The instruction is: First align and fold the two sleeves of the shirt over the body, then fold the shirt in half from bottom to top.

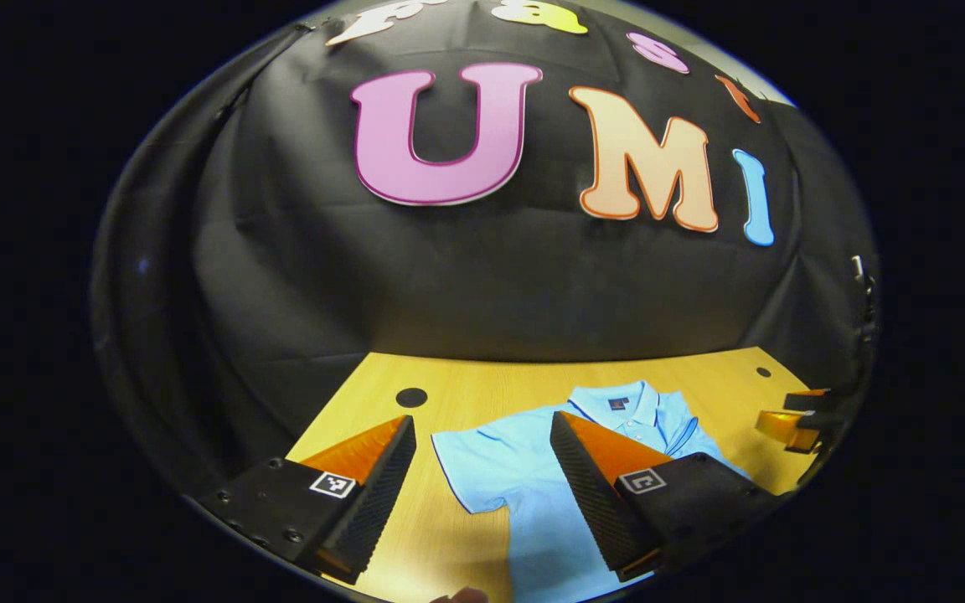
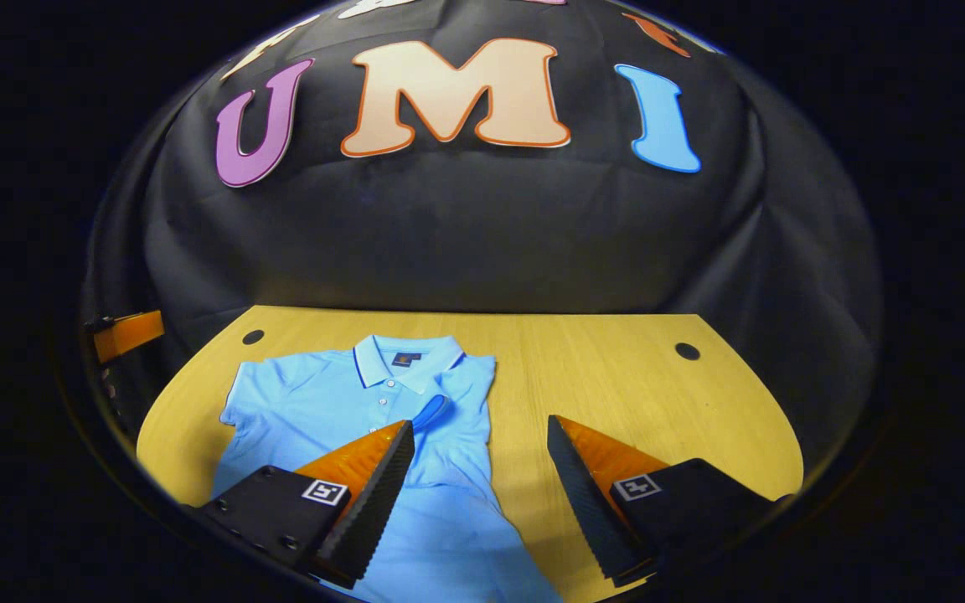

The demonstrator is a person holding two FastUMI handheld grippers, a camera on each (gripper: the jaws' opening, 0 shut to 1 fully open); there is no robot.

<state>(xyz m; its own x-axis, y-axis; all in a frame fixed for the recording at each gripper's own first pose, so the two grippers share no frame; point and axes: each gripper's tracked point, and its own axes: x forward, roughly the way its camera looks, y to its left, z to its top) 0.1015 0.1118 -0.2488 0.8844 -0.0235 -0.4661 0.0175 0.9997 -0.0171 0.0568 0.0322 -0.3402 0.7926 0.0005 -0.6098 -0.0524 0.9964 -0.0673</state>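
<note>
A light blue polo shirt lies face up on the wooden table, collar toward the booth wall. In the left gripper view one short sleeve lies spread flat to the side. My left gripper hangs open above that sleeve's far edge. In the right gripper view the shirt has its other sleeve folded in over the chest, its dark-trimmed hem near the placket. My right gripper hovers open over the shirt's folded side edge, holding nothing.
The table has round dark holes near its back corners. The right gripper shows at the far right of the left gripper view, and the left gripper at the far left of the right gripper view. A fingertip peeks in below.
</note>
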